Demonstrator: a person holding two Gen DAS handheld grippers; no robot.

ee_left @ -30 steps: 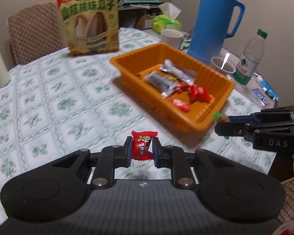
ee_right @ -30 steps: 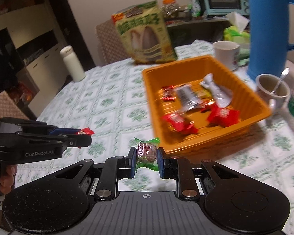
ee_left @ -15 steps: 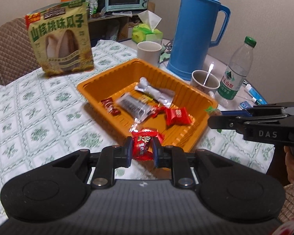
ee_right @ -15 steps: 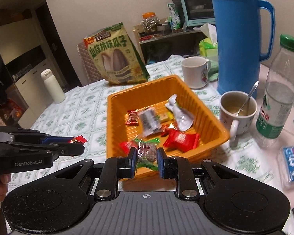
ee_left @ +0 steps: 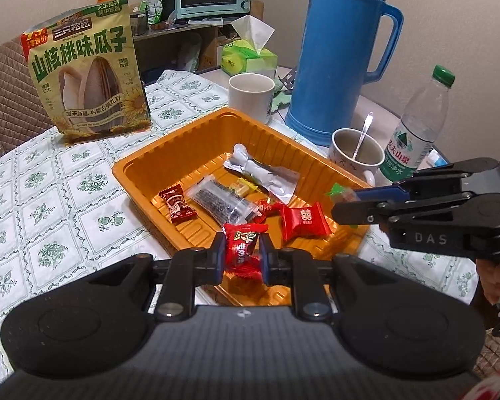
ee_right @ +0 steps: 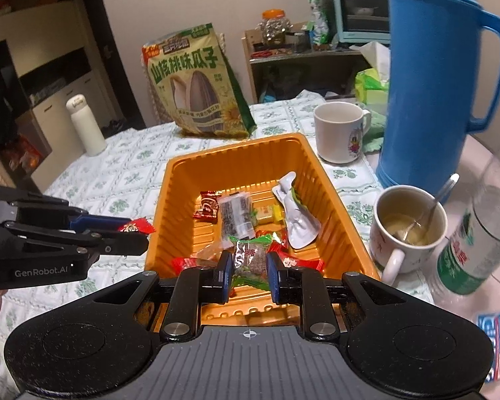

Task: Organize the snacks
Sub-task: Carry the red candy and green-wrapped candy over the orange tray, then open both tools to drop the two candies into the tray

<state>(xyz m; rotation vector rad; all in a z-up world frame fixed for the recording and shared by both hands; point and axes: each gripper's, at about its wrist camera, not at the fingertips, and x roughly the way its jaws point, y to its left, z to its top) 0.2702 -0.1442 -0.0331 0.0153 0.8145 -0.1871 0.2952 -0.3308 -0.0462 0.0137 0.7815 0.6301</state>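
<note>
An orange tray (ee_left: pixel 170 143) (ee_right: pixel 320 180) on the patterned tablecloth holds several wrapped snacks, among them a silver pouch (ee_left: pixel 260 170) (ee_right: pixel 296 213) and a red candy (ee_left: pixel 303 221). My left gripper (ee_left: pixel 240 250) is shut on a red-wrapped candy (ee_left: pixel 241 243) over the tray's near edge. In the right wrist view that gripper (ee_right: pixel 140 233) reaches in from the left with the red candy (ee_right: pixel 135 226) at its tip. My right gripper (ee_right: pixel 249 263) is shut on a green-edged wrapped snack (ee_right: pixel 251 255) above the tray's near end; the left wrist view shows it (ee_left: pixel 341 200) at the tray's right rim.
A big sunflower-seed bag (ee_left: pixel 86 76) (ee_right: pixel 193 83) stands behind the tray. To the right are a blue thermos (ee_left: pixel 336 50) (ee_right: pixel 430 76), a white mug (ee_left: pixel 250 95), a cup with a spoon (ee_right: pixel 406 226) and a water bottle (ee_left: pixel 416 133). A white flask (ee_right: pixel 83 126) stands far left.
Both grippers have travelled across the tablecloth towards the tray, each still holding its candy, and now hang over the tray's near edge. The tray has grown larger in both views.
</note>
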